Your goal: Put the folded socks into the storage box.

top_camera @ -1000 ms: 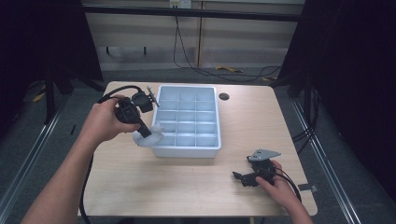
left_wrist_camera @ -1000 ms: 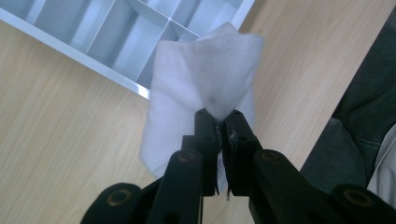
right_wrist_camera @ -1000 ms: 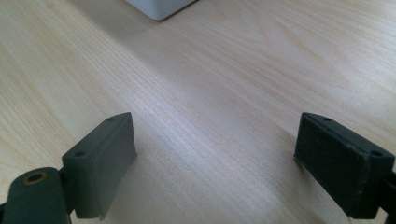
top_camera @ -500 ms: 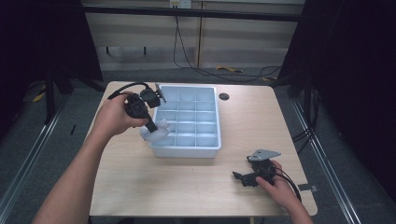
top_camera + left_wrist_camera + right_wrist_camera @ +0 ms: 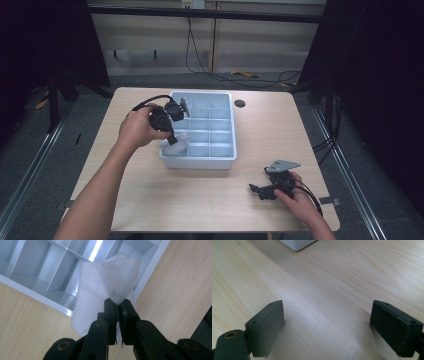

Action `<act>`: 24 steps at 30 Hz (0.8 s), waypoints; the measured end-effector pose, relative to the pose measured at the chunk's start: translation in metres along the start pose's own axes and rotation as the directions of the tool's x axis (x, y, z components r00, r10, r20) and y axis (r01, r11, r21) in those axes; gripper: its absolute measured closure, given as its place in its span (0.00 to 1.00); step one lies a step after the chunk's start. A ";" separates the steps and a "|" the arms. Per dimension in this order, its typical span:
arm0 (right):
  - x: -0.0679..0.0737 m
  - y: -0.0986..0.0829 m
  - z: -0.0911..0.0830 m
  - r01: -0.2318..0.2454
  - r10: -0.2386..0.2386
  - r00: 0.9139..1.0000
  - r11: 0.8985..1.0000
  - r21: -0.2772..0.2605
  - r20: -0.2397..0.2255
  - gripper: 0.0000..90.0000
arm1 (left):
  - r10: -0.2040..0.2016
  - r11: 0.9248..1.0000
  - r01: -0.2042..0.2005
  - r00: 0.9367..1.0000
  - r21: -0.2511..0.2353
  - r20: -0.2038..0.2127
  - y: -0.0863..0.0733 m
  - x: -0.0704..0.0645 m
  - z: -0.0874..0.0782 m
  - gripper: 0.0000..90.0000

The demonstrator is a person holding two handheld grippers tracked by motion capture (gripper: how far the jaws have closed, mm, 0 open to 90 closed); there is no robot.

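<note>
A white cloth [image 5: 105,287] hangs from my left gripper [image 5: 116,303], whose jaws are shut on its upper fold. In the high view the white cloth [image 5: 179,141] dangles over the near left corner of the pale grey divided tray [image 5: 222,159], with the left gripper [image 5: 171,137] held above that corner. My right gripper [image 5: 256,190] rests low on the table near the front right, held by a hand. Its jaws stand wide apart with only bare wood between them, as the right gripper [image 5: 327,325] view shows.
The tray [image 5: 37,267] has several empty compartments. A round cable hole [image 5: 240,103] sits in the tabletop behind the tray. A corner of the tray [image 5: 298,244] lies ahead of the right gripper. Dark floor surrounds the table.
My left gripper has carried the cloth to the right, from beside the tray's left wall to over its near left corner. The right gripper has stayed put.
</note>
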State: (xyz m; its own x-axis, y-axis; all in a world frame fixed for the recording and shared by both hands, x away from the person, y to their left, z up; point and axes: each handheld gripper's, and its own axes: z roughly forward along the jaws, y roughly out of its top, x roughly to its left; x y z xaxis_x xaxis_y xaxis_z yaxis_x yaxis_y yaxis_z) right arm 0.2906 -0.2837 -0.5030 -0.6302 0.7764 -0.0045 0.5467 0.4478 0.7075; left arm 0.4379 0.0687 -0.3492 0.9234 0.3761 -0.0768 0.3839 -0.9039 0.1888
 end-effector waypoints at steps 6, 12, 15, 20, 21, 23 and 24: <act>0.000 0.000 0.000 0.000 0.000 1.000 1.000 0.000 0.000 0.13 | 0.009 1.000 -0.009 1.000 0.021 0.000 0.006 -0.002 0.010 0.95; 0.000 0.000 0.000 0.000 0.000 1.000 1.000 0.000 0.000 0.13 | -0.002 1.000 0.001 1.000 0.018 0.021 0.005 0.001 0.019 0.95; 0.000 0.000 0.000 0.000 0.000 1.000 1.000 0.000 0.000 0.13 | -0.002 1.000 0.002 1.000 0.020 0.025 0.005 0.001 0.022 0.95; 0.000 0.000 0.000 -0.002 0.002 1.000 1.000 0.001 0.000 0.13 | -0.003 1.000 0.002 1.000 0.030 0.025 0.006 -0.001 0.023 0.95; 0.000 0.000 0.000 -0.002 0.002 1.000 1.000 0.001 0.000 0.13 | -0.003 1.000 0.002 1.000 0.030 0.025 0.006 -0.001 0.023 0.95; 0.000 0.000 0.000 -0.002 0.002 1.000 1.000 0.001 0.000 0.13 | 0.002 1.000 -0.003 1.000 0.028 0.020 0.007 -0.002 0.023 0.95; 0.000 0.000 0.000 -0.002 0.002 1.000 1.000 0.001 0.000 0.13 | 0.002 1.000 -0.003 1.000 0.029 0.024 0.007 -0.003 0.022 0.95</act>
State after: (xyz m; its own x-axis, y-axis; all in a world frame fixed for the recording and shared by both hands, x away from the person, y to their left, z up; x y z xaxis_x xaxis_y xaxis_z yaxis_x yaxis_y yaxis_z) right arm 0.2905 -0.2836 -0.5030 -0.6292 0.7772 -0.0030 0.5486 0.4469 0.7066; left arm 0.4382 0.0570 -0.3695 0.9240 0.3691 -0.1002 0.3811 -0.9104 0.1608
